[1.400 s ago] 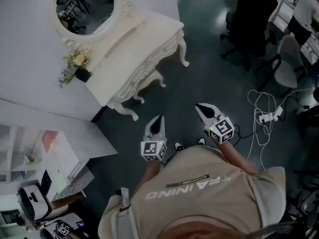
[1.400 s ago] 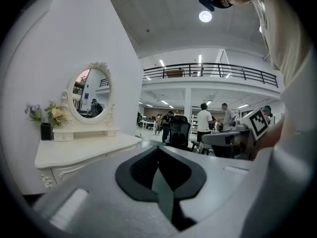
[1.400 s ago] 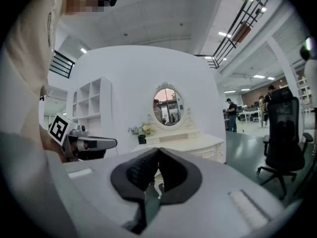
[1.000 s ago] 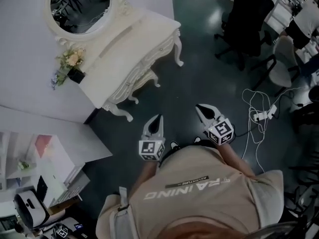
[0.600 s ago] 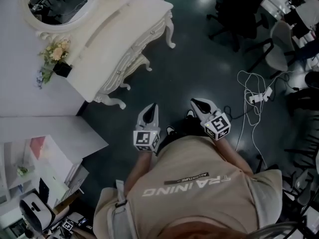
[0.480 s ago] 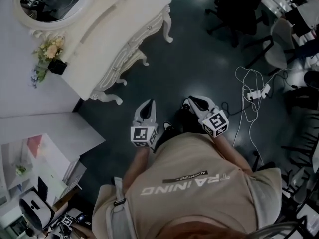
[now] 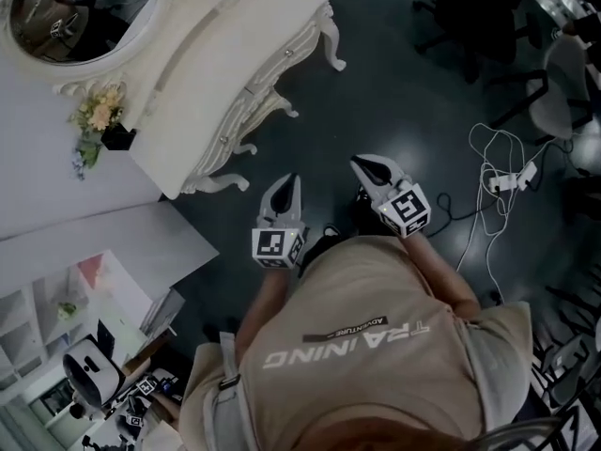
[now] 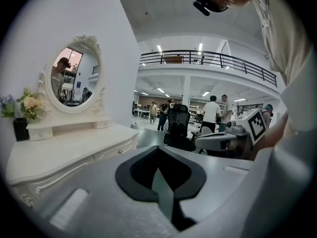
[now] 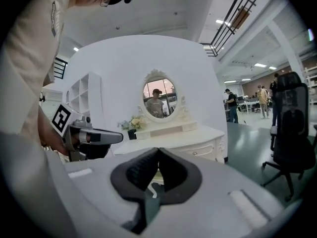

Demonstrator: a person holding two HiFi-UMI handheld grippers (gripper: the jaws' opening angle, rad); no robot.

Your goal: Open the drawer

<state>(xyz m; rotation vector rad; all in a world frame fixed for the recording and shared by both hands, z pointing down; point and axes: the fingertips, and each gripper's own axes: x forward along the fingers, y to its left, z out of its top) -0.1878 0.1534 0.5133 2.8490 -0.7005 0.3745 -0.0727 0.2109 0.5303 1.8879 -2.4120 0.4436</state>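
We hold both grippers over dark floor [image 7: 394, 92] in the middle of the head view, apart from the dresser [image 7: 207, 73] at upper left. The left gripper [image 7: 292, 180] has its jaws pressed together on nothing; the right gripper [image 7: 362, 163] is likewise closed and empty. The drawer [image 7: 272, 64] sits shut in the dresser's carved front, its small knobs facing the grippers, with open floor between. A mirror [image 7: 75, 7] and flowers [image 7: 94, 116] stand at the dresser's back. A wall [image 7: 103, 242] juts in at left, with a shelf [image 7: 28, 318] below it. Cables [image 7: 515, 177] trail at right, and dark chairs [image 7: 474, 12] crowd the upper right. Our torso hides the floor below the grippers. The top edge cuts off the mirror. We cannot tell how many drawers the front holds.
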